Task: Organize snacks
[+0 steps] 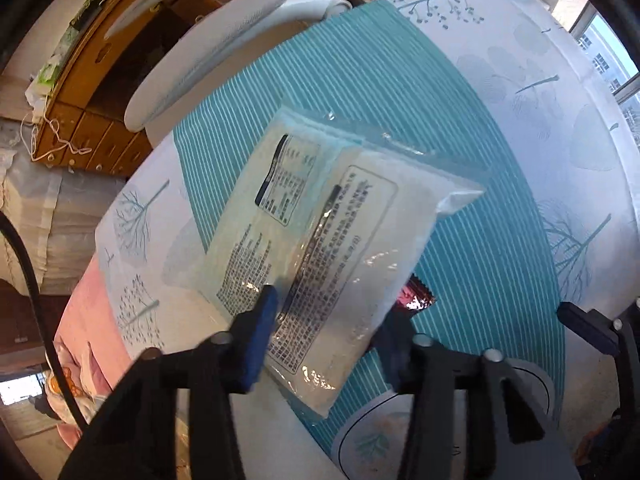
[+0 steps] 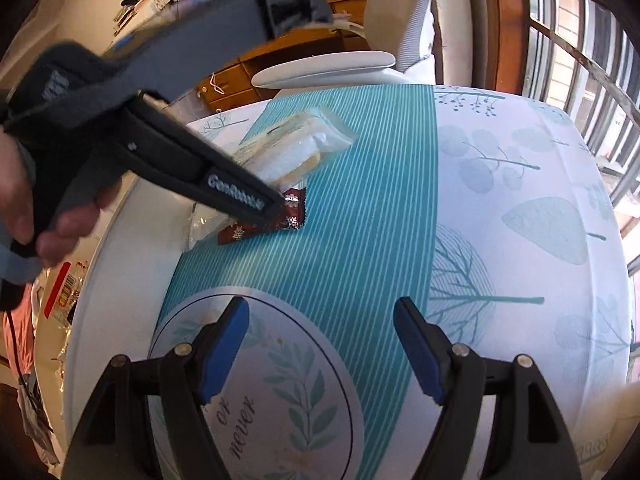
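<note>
The left gripper (image 1: 326, 320) is brought almost straight down over the clear plastic snack packet with black printed text (image 1: 320, 240), low in the centre of the left wrist view, and the near end of that packet is straddled by the two blue pads (image 1: 262, 332). The jaws are narrowed around the packet, yet whether the pads are actually pressed on the film cannot be told: the right-hand pad is hidden behind the packet's edge. The packet is laid flat, printed back upward, on the teal striped band of the white leaf-patterned tablecloth (image 1: 500, 92), and it is taken by its end, presumably so that it can be lifted clear without crushing what is inside.

Under its lower right corner the small dark red foil-wrapped sweet (image 1: 414, 300) is partly covered. In the right wrist view the same sweet (image 2: 262, 224) is seen left of centre, just beside the left tool's tip, so the packet (image 2: 296, 148) probably has to be cleared off before the sweet can be sorted.

The right gripper (image 2: 320, 348) is held with jaws spread wide and nothing between them, at the bottom of its own view above the round printed emblem (image 2: 280, 360) on the cloth; it seems to be kept waiting, out of the way, for the next piece
</note>
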`<act>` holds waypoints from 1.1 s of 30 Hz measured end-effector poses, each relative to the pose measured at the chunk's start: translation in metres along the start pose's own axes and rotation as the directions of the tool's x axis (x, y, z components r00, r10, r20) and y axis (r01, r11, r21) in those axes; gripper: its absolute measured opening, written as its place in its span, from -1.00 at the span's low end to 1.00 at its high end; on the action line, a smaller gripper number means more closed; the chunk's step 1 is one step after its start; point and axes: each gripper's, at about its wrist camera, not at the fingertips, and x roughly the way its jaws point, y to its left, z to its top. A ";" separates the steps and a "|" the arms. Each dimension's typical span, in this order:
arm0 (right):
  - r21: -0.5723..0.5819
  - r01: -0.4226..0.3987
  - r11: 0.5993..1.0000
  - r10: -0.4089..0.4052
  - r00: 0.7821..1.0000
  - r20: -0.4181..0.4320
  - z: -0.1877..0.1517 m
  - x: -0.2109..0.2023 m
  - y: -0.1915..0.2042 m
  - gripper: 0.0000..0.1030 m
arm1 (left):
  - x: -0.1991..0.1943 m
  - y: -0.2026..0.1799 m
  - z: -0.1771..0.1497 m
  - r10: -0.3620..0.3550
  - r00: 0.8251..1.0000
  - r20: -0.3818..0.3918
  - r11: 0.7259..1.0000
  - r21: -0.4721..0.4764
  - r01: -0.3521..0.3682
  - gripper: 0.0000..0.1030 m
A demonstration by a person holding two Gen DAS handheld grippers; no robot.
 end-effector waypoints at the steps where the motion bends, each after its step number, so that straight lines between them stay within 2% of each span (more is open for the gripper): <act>1: -0.003 -0.003 1.000 0.003 1.000 0.002 0.001 0.000 0.000 0.47 | -0.002 0.001 0.000 -0.008 1.000 0.001 1.000 0.000 0.008 -0.45; 2: -0.009 -0.007 1.000 0.007 1.000 0.004 0.003 0.002 0.001 0.47 | -0.004 0.005 0.000 -0.024 1.000 0.002 1.000 -0.006 0.024 -0.61; 5: -0.029 -0.007 1.000 0.007 1.000 0.012 0.011 0.005 0.003 0.47 | -0.010 0.015 -0.001 -0.063 0.998 0.007 0.997 -0.041 0.063 -0.87; 11: -0.102 -0.017 0.995 0.023 0.998 0.056 0.029 0.011 0.014 0.47 | -0.024 0.047 -0.009 -0.114 0.992 0.049 0.981 -0.153 0.121 -0.93; 16: -0.172 -0.023 0.985 0.035 0.997 0.066 0.041 0.025 0.029 0.46 | -0.046 0.080 -0.018 -0.174 0.976 0.130 0.942 -0.266 0.204 -0.96; 19: -0.152 -0.046 0.987 0.056 0.996 0.065 0.050 0.038 0.036 0.46 | -0.058 0.101 -0.026 -0.196 0.963 0.188 0.913 -0.324 0.249 -0.96; 22: -0.112 -0.045 0.993 0.052 0.997 0.060 0.056 0.050 0.040 0.46 | -0.073 0.120 -0.038 -0.224 0.941 0.253 0.874 -0.375 0.309 -0.99; 25: -0.093 -0.038 0.995 0.042 0.998 0.047 0.059 0.061 0.045 0.46 | -0.093 0.136 -0.051 -0.240 0.913 0.329 0.839 -0.403 0.366 -1.00; 26: -0.093 -0.032 0.995 0.036 0.999 0.041 0.060 0.065 0.047 0.46 | -0.100 0.142 -0.056 -0.251 0.898 0.360 0.826 -0.404 0.393 -1.00; 28: -0.114 -0.005 0.993 0.007 1.000 0.018 0.061 0.076 0.051 0.47 | -0.111 0.147 -0.062 -0.250 0.890 0.382 0.823 -0.401 0.403 -1.00; 31: -0.126 0.021 0.992 -0.017 0.999 0.032 0.059 0.078 0.054 0.46 | -0.120 0.152 -0.073 -0.276 0.868 0.413 0.811 -0.385 0.441 -0.99; 33: -0.133 0.038 0.990 -0.032 0.999 0.042 0.059 0.079 0.056 0.46 | -0.118 0.154 -0.079 -0.293 0.865 0.408 0.801 -0.390 0.455 -0.99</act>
